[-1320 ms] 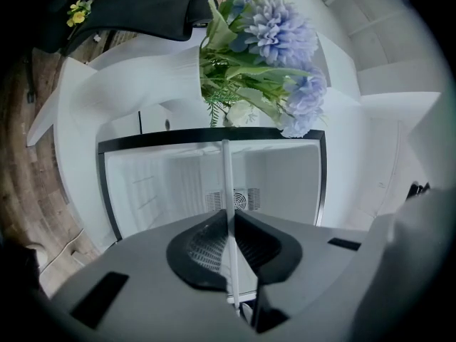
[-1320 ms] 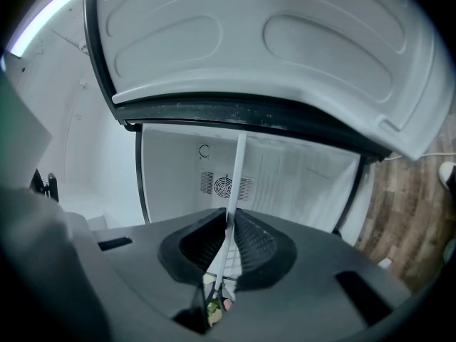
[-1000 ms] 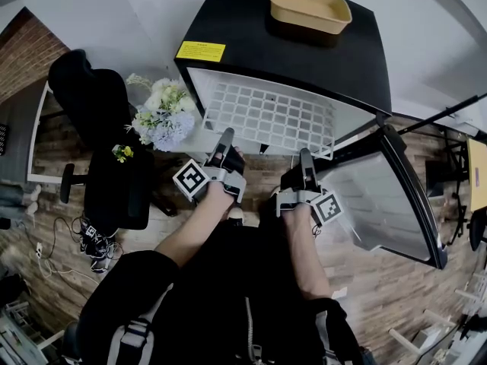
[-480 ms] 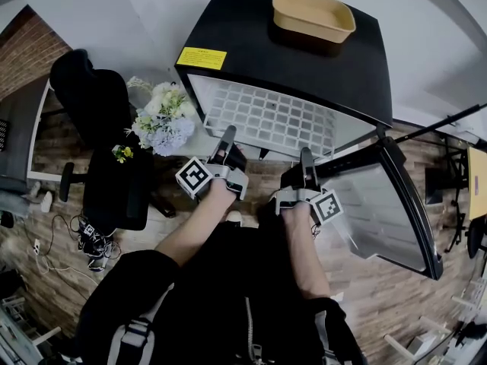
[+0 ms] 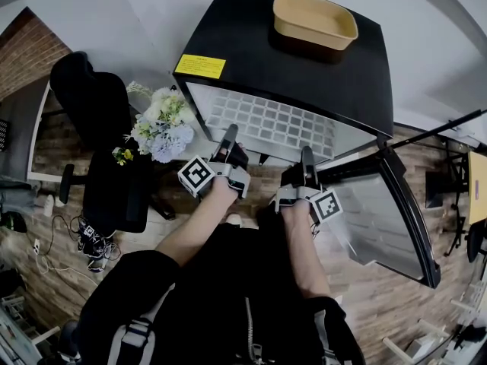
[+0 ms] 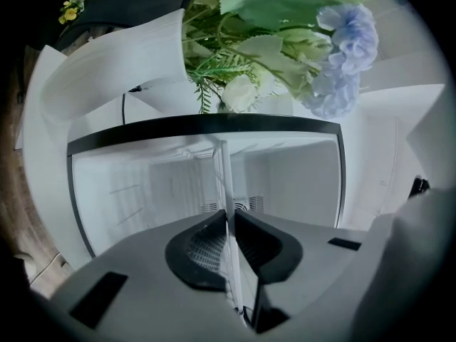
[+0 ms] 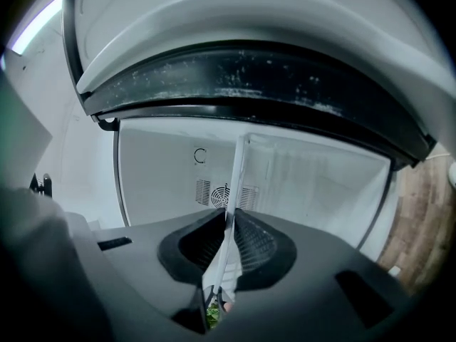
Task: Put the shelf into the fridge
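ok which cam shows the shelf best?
Head view: the shelf shows as a broad white grid at the fridge opening. The left and right gripper views catch it only edge-on, a thin strip clamped between the jaws in each.

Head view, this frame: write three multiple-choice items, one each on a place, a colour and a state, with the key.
1. Where is the tan tub? A) on top of the fridge B) on the floor C) on the chair
2. The sticker on the fridge top is: A) red B) yellow C) blue
3. The left gripper and right gripper are: A) both open B) only the left shut C) both shut on the shelf

1 A: it stands on the black top.
2 B: it shows yellow against the black.
3 C: each gripper view shows the jaws clamped on the shelf's edge.
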A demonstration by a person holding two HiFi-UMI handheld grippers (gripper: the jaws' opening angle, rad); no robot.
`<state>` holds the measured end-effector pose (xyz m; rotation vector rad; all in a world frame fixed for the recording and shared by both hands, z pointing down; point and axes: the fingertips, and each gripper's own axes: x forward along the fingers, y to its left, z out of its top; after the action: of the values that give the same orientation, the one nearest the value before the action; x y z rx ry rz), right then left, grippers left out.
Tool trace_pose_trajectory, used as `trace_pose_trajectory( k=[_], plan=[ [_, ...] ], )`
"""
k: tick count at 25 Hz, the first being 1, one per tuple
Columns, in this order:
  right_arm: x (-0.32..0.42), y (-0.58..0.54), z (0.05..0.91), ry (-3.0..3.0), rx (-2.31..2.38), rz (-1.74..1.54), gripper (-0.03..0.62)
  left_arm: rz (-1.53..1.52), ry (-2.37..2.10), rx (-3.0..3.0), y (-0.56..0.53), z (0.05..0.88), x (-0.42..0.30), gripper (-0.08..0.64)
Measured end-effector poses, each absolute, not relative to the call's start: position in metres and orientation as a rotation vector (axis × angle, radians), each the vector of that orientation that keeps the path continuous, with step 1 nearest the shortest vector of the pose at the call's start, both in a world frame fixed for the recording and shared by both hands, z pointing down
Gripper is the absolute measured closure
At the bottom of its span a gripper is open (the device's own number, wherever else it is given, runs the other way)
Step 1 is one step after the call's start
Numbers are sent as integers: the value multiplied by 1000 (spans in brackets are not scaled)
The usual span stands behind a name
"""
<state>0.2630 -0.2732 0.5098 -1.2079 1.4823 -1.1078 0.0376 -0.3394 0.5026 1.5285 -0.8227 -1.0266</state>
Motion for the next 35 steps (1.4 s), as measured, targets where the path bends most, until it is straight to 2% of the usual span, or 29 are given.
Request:
trace_pose_trajectory(
  k=[35],
  plan=[
    [274,-315,514,1504,-1294,-1080,551,-1030,-844,1532,-379,506,47,514]
  ],
)
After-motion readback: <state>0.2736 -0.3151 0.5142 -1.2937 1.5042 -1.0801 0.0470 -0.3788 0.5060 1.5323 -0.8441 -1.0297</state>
